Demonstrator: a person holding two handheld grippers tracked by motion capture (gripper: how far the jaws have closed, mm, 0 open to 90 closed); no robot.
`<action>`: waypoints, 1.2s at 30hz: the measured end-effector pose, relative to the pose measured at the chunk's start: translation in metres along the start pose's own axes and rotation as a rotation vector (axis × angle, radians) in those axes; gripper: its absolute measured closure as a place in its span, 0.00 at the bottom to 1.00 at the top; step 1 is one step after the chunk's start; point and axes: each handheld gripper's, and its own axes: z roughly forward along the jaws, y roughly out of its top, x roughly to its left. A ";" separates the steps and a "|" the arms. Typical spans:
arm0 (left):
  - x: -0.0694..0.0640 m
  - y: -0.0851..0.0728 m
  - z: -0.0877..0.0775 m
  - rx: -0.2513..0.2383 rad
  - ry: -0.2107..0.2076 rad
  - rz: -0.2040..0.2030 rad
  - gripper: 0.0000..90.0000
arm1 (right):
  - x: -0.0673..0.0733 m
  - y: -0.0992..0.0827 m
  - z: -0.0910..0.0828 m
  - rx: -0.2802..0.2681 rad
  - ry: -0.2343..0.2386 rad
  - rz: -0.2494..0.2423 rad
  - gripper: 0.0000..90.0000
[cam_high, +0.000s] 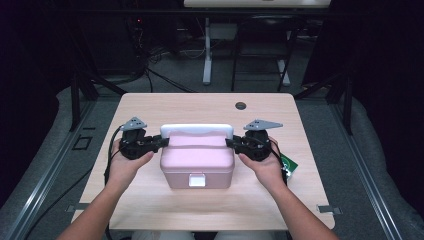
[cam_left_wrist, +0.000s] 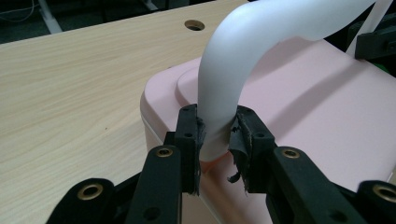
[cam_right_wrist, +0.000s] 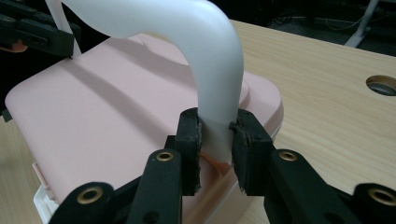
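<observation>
Pads of left gripper (cam_left_wrist: 217, 140) pinch one lower leg of the white handle (cam_high: 197, 129); right gripper (cam_right_wrist: 215, 142) pads clamp the opposite leg. Handle stands upright over the pink lidded box (cam_high: 197, 162), mid wooden table (cam_high: 150, 107). Hands (cam_high: 123, 165) grip from both sides.

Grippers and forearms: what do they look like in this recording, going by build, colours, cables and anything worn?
Both are black handheld units. The left gripper and right gripper each carry a grey three-cornered plate on top, and a black cable trails from each. In the gripper views, each has two blocky black jaws on linked arms with brass-ringed pivot holes; the jaw pads look worn and frayed. The forearms are bare, with no sleeves, gloves or watch visible.
</observation>
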 end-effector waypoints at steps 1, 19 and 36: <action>0.000 0.000 -0.001 0.002 0.001 0.001 0.81 | 0.001 0.000 0.000 0.001 -0.001 -0.001 0.81; -0.008 -0.011 -0.020 0.027 -0.021 0.016 0.81 | 0.018 -0.009 -0.012 0.014 0.037 -0.017 0.82; -0.012 0.006 -0.033 -0.002 -0.016 0.018 0.81 | 0.020 0.004 -0.023 -0.032 0.059 -0.002 0.82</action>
